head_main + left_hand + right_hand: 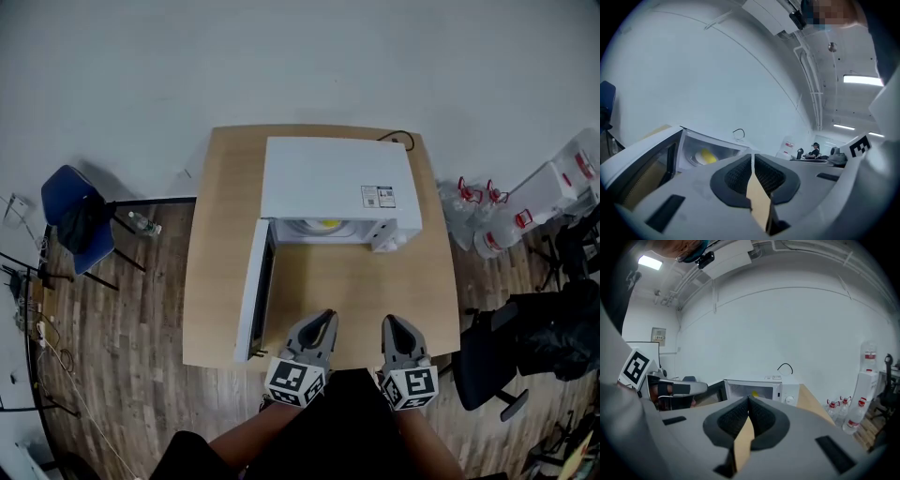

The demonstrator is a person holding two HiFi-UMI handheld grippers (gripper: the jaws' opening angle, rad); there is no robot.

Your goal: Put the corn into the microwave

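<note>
Tools (327,316) (388,322) closed; corn (328,225) probably in microwave (333,178)

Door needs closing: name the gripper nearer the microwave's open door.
Left. The left gripper is just right of the door's free end; the right gripper lies farther right.

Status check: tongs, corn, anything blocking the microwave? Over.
Left tongs shut, empty. Right tongs shut, empty. Corn inside microwave, door open. Nothing between tongs and microwave.
</note>
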